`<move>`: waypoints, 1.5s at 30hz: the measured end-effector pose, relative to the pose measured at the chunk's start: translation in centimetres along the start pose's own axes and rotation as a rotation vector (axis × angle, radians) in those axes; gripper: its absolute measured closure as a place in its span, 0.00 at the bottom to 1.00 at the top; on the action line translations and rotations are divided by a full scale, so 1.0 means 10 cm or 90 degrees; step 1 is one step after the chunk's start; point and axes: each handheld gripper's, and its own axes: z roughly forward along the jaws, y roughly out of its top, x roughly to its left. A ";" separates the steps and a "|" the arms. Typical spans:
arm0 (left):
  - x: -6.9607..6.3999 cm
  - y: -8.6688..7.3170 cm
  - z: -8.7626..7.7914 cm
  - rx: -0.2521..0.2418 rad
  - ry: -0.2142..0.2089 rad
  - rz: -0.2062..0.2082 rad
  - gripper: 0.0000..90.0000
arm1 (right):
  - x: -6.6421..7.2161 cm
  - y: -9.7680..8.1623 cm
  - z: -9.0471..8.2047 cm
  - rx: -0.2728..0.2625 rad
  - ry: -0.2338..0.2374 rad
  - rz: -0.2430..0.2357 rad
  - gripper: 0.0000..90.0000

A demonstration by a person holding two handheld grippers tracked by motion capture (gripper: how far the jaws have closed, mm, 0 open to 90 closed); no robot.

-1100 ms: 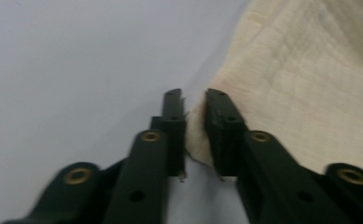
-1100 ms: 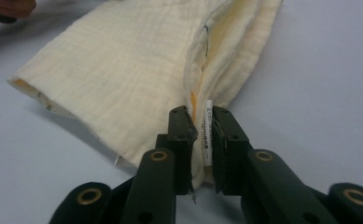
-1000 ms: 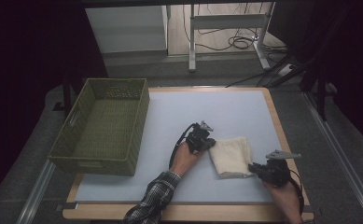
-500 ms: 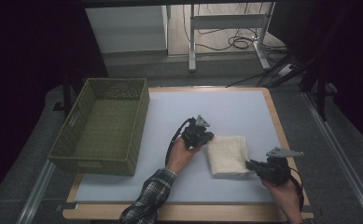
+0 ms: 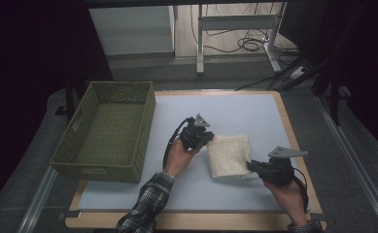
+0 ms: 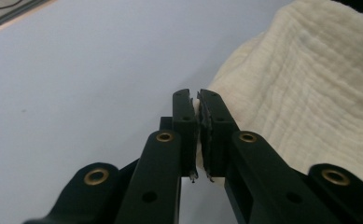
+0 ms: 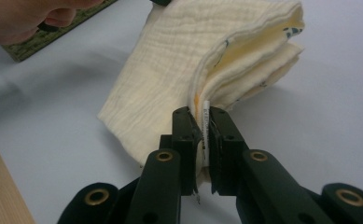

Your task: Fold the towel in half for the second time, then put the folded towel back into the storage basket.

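Both grippers, left (image 5: 210,137) and right (image 5: 251,166), have lifted the pinched folded cloth (image 5: 230,154) slightly; the green basket (image 5: 79,160) holds nothing.

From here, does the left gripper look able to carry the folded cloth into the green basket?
Probably yes. The left gripper is shut on the cloth, and bare table lies between it and the open basket. The right gripper also clamps the cloth, so it must follow or release.
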 end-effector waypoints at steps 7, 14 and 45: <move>0.10 0.02 -0.20 -0.012 0.023 -0.003 0.95 | 0.14 0.15 0.12 0.002 0.016 -0.028 0.91; 0.18 0.03 -0.32 -0.014 0.036 -0.004 0.95 | 0.22 0.25 0.21 0.003 0.024 -0.041 0.91; 0.69 0.10 -1.11 -0.006 0.149 0.006 0.95 | 0.60 0.95 0.71 -0.001 0.054 -0.091 0.91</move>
